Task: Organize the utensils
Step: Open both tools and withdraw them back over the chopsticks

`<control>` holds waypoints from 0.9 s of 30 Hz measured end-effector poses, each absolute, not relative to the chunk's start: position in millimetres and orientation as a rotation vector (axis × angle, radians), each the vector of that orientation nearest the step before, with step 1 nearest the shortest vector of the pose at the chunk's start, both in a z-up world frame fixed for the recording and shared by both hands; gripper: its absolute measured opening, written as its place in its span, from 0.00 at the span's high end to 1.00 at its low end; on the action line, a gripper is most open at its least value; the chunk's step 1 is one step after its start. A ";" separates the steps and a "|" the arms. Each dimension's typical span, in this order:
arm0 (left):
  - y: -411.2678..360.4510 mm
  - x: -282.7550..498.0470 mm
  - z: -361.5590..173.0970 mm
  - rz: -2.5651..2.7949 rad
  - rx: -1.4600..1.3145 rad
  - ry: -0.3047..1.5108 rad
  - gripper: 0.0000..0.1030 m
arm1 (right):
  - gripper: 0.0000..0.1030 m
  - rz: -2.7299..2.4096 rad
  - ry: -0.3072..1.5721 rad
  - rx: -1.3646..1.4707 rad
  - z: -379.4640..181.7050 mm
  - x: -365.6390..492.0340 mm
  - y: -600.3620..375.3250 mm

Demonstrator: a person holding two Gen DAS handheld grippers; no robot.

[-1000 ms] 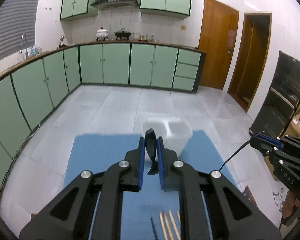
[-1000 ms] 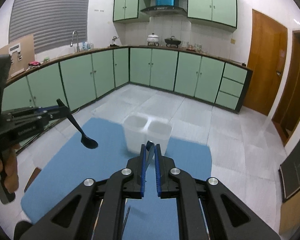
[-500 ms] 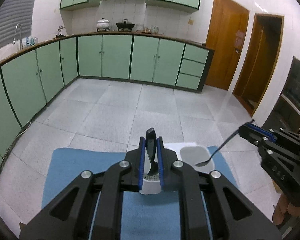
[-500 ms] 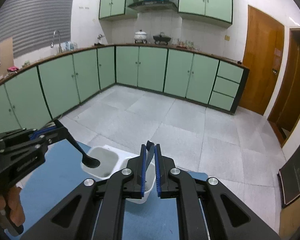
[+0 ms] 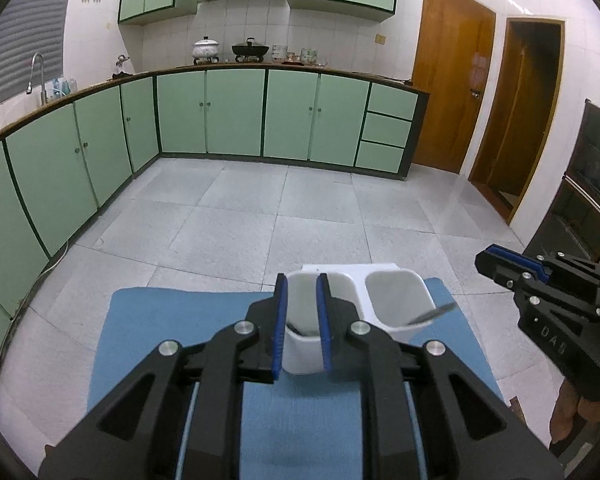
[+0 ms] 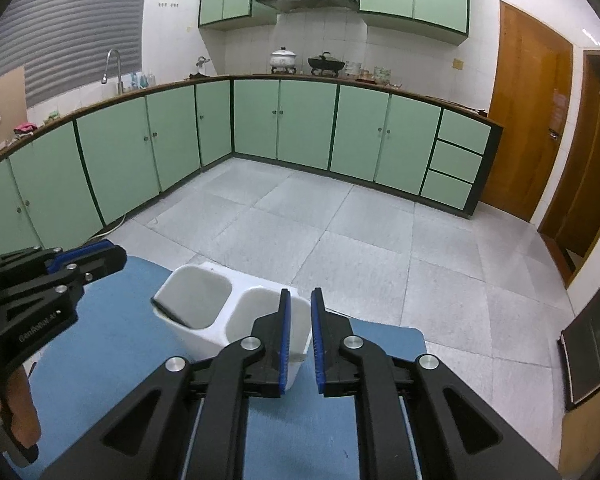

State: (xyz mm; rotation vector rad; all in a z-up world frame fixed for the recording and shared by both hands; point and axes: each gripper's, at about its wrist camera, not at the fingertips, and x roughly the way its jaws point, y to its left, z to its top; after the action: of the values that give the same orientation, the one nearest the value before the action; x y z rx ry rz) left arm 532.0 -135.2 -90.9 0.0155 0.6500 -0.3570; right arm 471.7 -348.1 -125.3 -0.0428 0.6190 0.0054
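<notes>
A white two-compartment holder (image 5: 360, 280) stands at the far edge of the blue mat (image 5: 172, 320). My left gripper (image 5: 302, 328) is open and empty, just above the left compartment, where a dark utensil end (image 5: 296, 330) shows. My right gripper (image 6: 299, 336) is open and empty over the right compartment (image 6: 260, 312). A dark spoon handle (image 5: 432, 314) leans on the rim of the right compartment. In the right wrist view a black handle (image 6: 172, 314) leans in the left compartment (image 6: 196, 296). The right gripper (image 5: 500, 268) shows at the right edge; the left gripper (image 6: 96, 258) shows at the left.
The mat covers a table with grey tiled floor (image 5: 300, 208) beyond it. Green cabinets (image 5: 236, 112) line the back and left walls. Wooden doors (image 5: 448, 96) stand at the right, and a dark cabinet (image 5: 592, 192) is at the far right.
Both grippers opened and let their utensils drop into the holder's two compartments. The black spoon went from the left jaws, the slim utensil from the right jaws.
</notes>
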 end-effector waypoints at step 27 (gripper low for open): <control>2.3 195.9 -150.4 -0.229 0.007 0.599 0.31 | 0.56 -0.018 0.475 0.031 -208.3 101.4 -291.6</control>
State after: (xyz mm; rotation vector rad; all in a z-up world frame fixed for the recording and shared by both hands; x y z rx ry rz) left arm 195.9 2.3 -150.4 0.0071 0.5990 -0.2292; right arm 101.4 -291.6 -208.3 0.0312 0.4752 -0.0183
